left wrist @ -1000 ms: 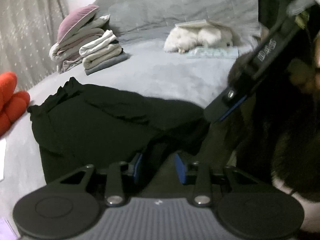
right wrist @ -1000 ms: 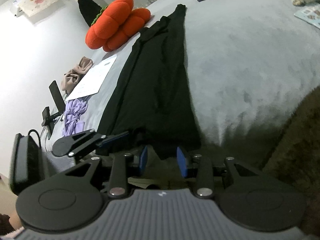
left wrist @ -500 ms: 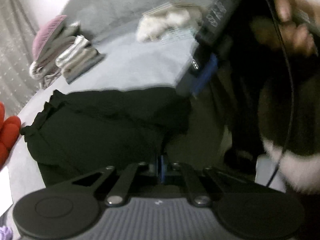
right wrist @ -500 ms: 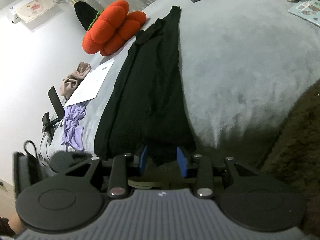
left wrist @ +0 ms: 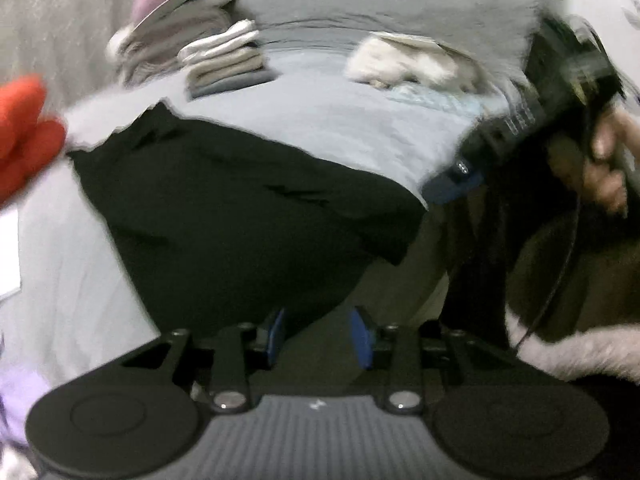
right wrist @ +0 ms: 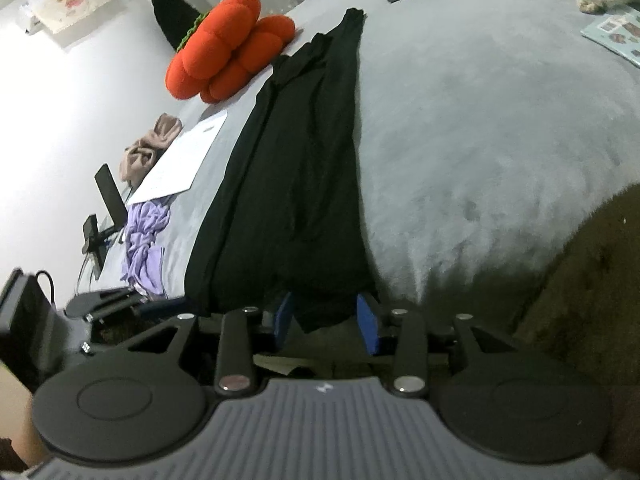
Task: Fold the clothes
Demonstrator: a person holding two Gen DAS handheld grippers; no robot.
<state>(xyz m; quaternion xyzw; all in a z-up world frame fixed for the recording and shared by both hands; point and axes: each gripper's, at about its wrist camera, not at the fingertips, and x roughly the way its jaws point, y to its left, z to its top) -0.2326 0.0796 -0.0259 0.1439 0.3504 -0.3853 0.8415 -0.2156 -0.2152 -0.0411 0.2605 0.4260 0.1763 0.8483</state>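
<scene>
We see the black garment lying long on the grey bed; our left gripper and right gripper both gape empty at its near hem.

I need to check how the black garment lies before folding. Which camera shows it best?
The right wrist view: the black garment is sharp, stretched lengthwise along the grey bed. The left wrist view shows it side-on, motion-blurred, its near edge hidden.
</scene>
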